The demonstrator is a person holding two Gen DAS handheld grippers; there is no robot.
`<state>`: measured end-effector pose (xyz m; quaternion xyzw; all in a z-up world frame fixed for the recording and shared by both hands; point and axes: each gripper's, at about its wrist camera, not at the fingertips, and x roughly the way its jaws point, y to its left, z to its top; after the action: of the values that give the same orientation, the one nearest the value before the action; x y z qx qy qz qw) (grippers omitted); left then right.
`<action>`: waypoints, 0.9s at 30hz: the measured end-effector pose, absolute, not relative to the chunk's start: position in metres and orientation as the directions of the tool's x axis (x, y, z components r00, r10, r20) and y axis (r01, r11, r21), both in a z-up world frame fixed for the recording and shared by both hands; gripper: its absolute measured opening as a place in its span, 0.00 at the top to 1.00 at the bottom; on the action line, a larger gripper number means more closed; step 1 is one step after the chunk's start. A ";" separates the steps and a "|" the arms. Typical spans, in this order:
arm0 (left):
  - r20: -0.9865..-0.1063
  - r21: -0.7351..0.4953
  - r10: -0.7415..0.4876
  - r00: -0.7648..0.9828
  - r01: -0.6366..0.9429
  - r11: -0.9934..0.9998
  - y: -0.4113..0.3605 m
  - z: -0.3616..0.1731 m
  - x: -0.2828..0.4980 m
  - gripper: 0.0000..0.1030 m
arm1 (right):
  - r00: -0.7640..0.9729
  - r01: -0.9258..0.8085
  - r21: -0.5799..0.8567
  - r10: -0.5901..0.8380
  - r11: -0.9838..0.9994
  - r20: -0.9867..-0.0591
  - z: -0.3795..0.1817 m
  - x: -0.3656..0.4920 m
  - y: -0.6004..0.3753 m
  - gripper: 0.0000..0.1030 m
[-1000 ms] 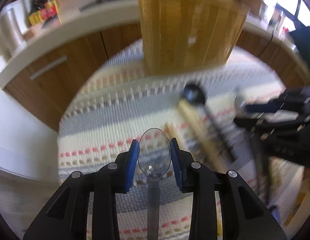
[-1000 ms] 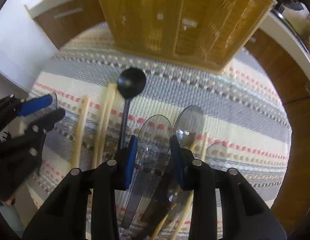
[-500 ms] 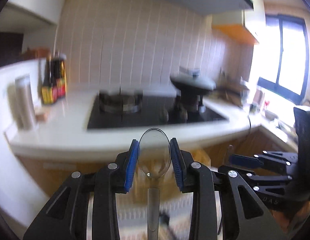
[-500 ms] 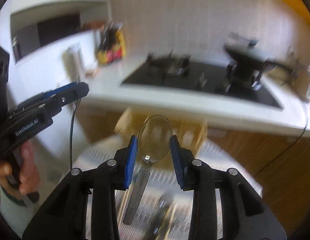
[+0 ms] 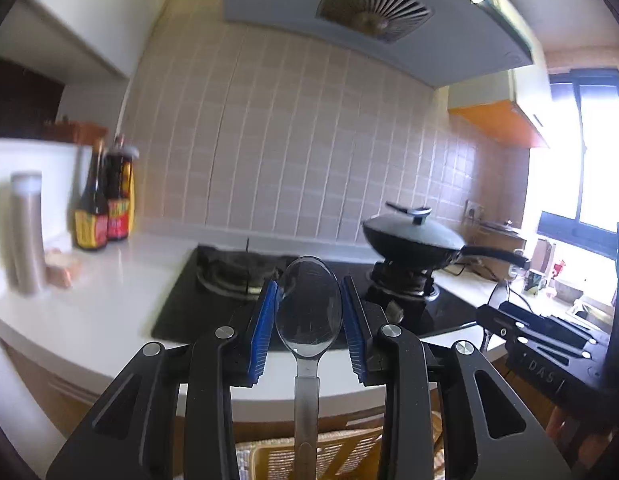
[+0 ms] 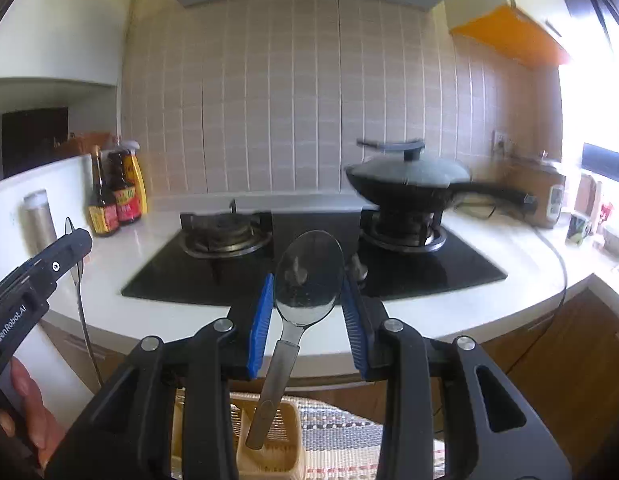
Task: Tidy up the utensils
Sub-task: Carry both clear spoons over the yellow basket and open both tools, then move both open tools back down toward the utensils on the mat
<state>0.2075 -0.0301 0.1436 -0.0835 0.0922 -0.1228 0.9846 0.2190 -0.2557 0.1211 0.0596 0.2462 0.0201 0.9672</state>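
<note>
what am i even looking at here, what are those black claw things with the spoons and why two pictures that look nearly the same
These are two hand-held grippers, one in each of a person's hands; there is no robot. Each carries a wide-angle camera looking forward along its two black fingers with blue pads, which is why the pictures look alike.

In the left wrist view, the left gripper is shut on a spoon, bowl up, handle hanging down. The right gripper shows at that picture's right edge.

In the right wrist view, the right gripper holds a second spoon, its handle slanting down-left. The left gripper appears at the left.

Both cameras face a kitchen counter with a black hob, a lidded pan and sauce bottles. Below sits a woven utensil basket on a striped mat.
</note>
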 end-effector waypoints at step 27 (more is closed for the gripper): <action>-0.349 -0.232 -0.342 0.872 0.273 0.934 0.016 0.117 0.123 0.33 | 0.886 0.020 -0.019 -0.027 1.000 -0.464 0.115 0.111 -0.266 0.12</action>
<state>0.1225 0.0157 0.1174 -0.0878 0.1958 -0.1595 0.9636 0.1108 -0.2661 0.1148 -0.0069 0.2389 -0.0122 0.9709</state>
